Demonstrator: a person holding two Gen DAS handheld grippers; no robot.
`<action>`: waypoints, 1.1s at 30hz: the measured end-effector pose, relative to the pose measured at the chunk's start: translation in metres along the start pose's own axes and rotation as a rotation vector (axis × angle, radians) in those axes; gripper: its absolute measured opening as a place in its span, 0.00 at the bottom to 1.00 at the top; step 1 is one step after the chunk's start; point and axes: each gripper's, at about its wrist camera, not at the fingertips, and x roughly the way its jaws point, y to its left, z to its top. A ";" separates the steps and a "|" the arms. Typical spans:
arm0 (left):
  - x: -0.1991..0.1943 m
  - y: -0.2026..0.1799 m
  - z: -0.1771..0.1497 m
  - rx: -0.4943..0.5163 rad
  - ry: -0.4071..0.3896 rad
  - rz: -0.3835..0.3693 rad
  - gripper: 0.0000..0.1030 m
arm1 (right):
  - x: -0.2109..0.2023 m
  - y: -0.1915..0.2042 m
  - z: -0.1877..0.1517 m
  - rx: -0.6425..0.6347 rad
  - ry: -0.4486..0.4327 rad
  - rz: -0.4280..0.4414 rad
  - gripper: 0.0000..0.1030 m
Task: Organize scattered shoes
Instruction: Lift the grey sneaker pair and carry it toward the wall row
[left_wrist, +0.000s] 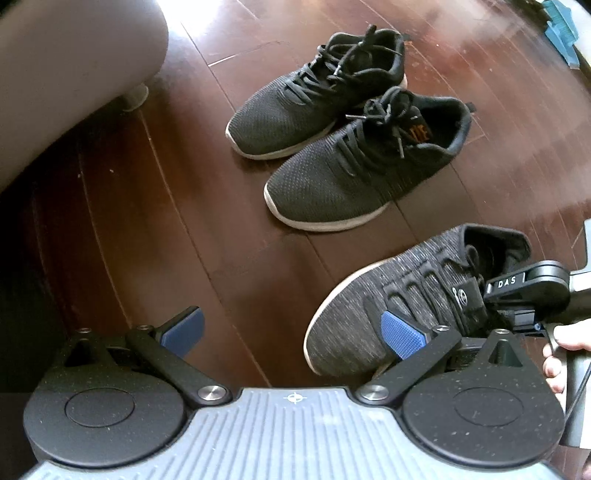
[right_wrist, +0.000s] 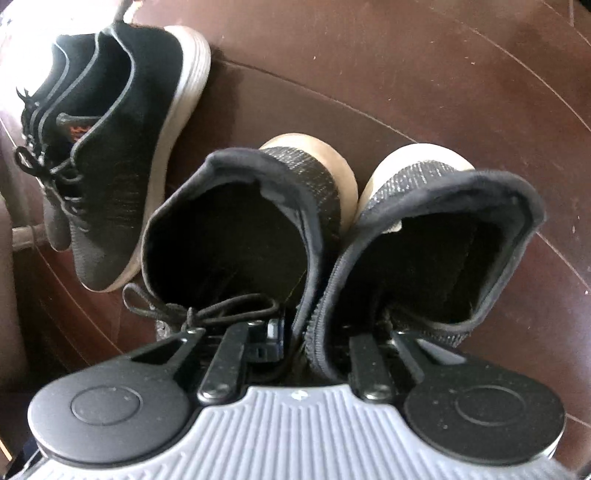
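Note:
Two black sneakers (left_wrist: 317, 92) (left_wrist: 365, 162) with white soles lie side by side on the dark wooden floor, toes toward me. My left gripper (left_wrist: 291, 332) hovers open before them, blue pads (left_wrist: 402, 334) wide apart and nothing between. At lower right, a grey knit sneaker (left_wrist: 399, 306) is held at its collar by my right gripper (left_wrist: 517, 291). In the right wrist view, two grey sneakers (right_wrist: 236, 236) (right_wrist: 439, 243) hang heel-up; my right gripper (right_wrist: 317, 332) has one finger inside each, shut on their touching inner walls. One black sneaker (right_wrist: 122, 155) lies to the left.
A pale upholstered piece of furniture (left_wrist: 74, 66) on a short foot (left_wrist: 135, 98) fills the upper left. A blue object (left_wrist: 561, 33) sits at the far top right. A person's fingers (left_wrist: 565, 336) hold the right gripper's handle. Bare floor (left_wrist: 166, 221) lies left of the black pair.

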 end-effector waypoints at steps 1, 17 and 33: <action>-0.002 -0.001 0.000 0.003 -0.006 -0.001 1.00 | -0.005 -0.006 -0.006 0.009 -0.020 0.016 0.14; -0.026 -0.051 -0.031 0.157 -0.060 -0.034 1.00 | -0.070 -0.104 -0.089 0.253 -0.256 0.178 0.13; -0.056 -0.125 -0.112 0.450 -0.127 -0.065 1.00 | -0.104 -0.161 -0.204 0.576 -0.412 0.271 0.13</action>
